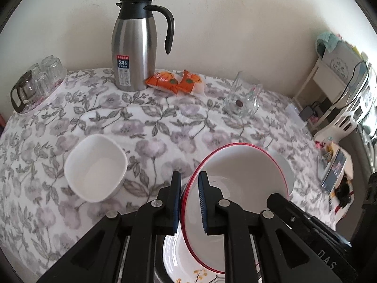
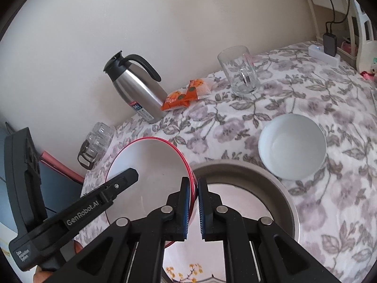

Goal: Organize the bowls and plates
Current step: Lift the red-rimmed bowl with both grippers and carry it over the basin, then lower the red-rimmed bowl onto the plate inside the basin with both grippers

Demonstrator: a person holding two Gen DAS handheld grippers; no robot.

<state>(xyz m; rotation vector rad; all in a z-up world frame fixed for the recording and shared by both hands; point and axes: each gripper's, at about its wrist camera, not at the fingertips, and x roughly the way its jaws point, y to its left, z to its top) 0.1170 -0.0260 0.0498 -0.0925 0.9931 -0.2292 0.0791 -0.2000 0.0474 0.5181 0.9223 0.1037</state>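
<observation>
Both grippers pinch the same red-rimmed bowl point(image 1: 240, 172), one on each side of its rim. Left gripper point(image 1: 189, 202) is shut tight on the near rim, with the blue pads point(image 1: 202, 202) pressing the thin edge. Right gripper point(image 2: 193, 208) is shut tight on the other side of the rim in just the same way. Together they hold the bowl tilted, up off the flowery tablecloth point(image 1: 165, 122).

Right under the bowl sits a metal basin point(image 2: 278, 184), and inside it lies a plate with yellow flowers point(image 2: 188, 271). So it looks like the plate is already in place, and this bowl probably goes on top of it next.

Two more dishes are left, I think. A square white bowl point(image 1: 95, 167) rests near the left edge of the table. A round white bowl point(image 2: 292, 146) sits just beside the basin, toward the right edge. Both seem to wait for their turn.

At the back edge stand a steel jug point(image 1: 134, 54), orange snack packs point(image 1: 175, 83) and a glass mug point(image 2: 239, 70).
</observation>
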